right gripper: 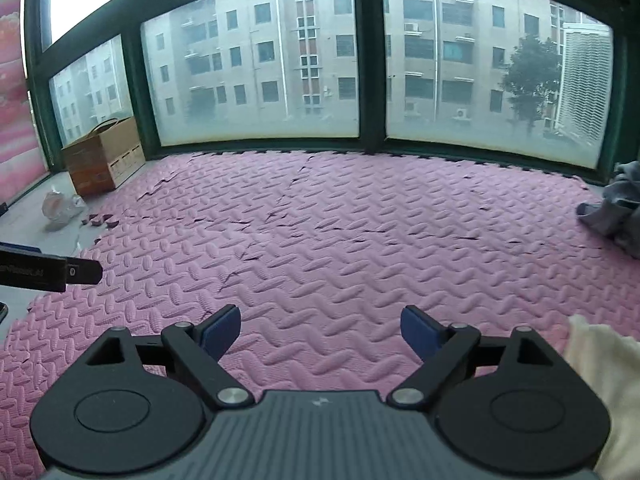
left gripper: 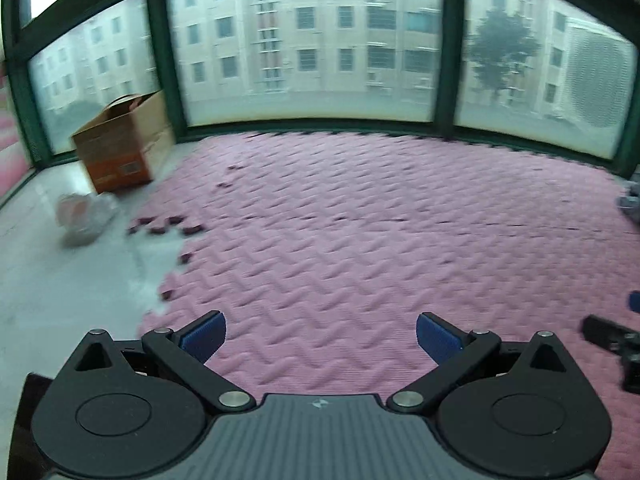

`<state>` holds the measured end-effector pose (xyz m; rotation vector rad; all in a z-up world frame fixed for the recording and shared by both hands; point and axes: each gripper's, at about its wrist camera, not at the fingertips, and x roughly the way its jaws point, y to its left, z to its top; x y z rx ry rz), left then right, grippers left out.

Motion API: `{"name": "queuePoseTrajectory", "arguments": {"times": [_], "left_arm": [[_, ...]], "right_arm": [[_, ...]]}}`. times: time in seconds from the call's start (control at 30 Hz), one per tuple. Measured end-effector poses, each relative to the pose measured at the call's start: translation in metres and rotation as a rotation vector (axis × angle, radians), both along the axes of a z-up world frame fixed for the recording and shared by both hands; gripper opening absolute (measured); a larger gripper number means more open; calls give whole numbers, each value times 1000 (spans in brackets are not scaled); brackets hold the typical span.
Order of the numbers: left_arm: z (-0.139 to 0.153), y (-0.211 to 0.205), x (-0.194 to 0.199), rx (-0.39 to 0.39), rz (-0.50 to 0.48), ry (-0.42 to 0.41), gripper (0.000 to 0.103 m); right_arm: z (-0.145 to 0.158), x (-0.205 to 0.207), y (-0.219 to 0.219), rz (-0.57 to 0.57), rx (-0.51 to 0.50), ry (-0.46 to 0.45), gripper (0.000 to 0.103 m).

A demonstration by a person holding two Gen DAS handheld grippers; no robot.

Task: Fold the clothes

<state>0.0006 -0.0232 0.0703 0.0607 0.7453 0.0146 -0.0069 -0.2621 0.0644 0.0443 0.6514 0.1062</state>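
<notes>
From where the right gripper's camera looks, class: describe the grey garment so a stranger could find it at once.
Start at the pink foam mat below the windows and follow it to its far right edge. There lies the grey garment, crumpled. The nearer cream cloth is pale, not grey.

Grey clothes [right gripper: 618, 208] edge-cropped, right.

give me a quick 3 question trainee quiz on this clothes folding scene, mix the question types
1. True or false: the left gripper is shut on a garment.
2. Multiple choice: the grey clothing lies at which side of the right wrist view? A) far left B) centre C) far right
3. Fill in: the cardboard box stands on the bare floor beside the pink ____.

Key
1. False: its jaws are spread, nothing between them.
2. C
3. Foam mat
</notes>
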Motion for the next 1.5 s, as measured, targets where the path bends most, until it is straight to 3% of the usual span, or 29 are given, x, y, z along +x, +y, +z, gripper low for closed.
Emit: {"name": "queuePoseTrajectory", "arguments": {"times": [0.33,0.47,0.57,0.8,1.23,1.5], "left_arm": [[-44,33,11,50,77,-55,103],[-55,47,14,23,99,-69,103],[-59,53,14,1,119,-94,103],[-66,60,22,-45,126,-34,103],[-69,61,21,-53,128,-35,103],[-69,63,22,-54,127,-34,103]], "right_arm": [[-25,32,8,4,51,18,90],[-36,45,10,-7,51,34,92],[-44,55,15,-8,43,44,94],[-54,65,20,2,38,58,103],[-57,73,37,10,-69,80,103],[-56,73,37,11,-67,81,103]]}}
